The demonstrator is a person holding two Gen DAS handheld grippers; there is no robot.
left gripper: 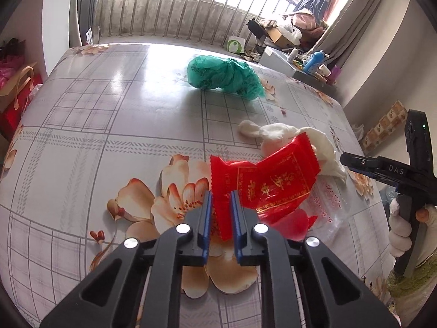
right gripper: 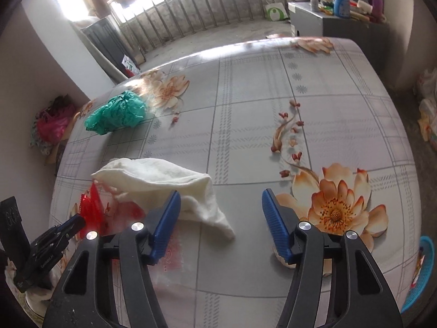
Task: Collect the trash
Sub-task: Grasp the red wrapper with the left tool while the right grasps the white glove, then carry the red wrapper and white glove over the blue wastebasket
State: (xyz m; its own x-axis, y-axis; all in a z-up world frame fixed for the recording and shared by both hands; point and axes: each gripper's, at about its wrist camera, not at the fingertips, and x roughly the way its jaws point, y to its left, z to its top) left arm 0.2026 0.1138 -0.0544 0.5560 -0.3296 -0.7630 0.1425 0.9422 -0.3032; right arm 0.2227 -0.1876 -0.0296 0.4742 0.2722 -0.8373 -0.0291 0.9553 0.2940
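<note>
My left gripper (left gripper: 221,195) is shut on a red foil wrapper (left gripper: 273,180) and holds it just above the flowered table. A crumpled white tissue (left gripper: 286,136) lies behind the wrapper. A clear plastic bag with red print (left gripper: 325,205) lies under it. A crumpled green plastic bag (left gripper: 226,76) sits farther back. My right gripper (right gripper: 221,199) is open and empty, its left finger (right gripper: 166,218) over the edge of the white tissue (right gripper: 164,180). The red wrapper (right gripper: 91,207) and green bag (right gripper: 117,114) show at the left in the right wrist view.
The table (left gripper: 109,125) has a glossy grey checked cloth with orange flowers. A grey cabinet with bottles (left gripper: 300,65) stands at the back right. Bags (left gripper: 16,93) sit on the floor at the left. A blue basket (right gripper: 423,273) shows at the table's right edge.
</note>
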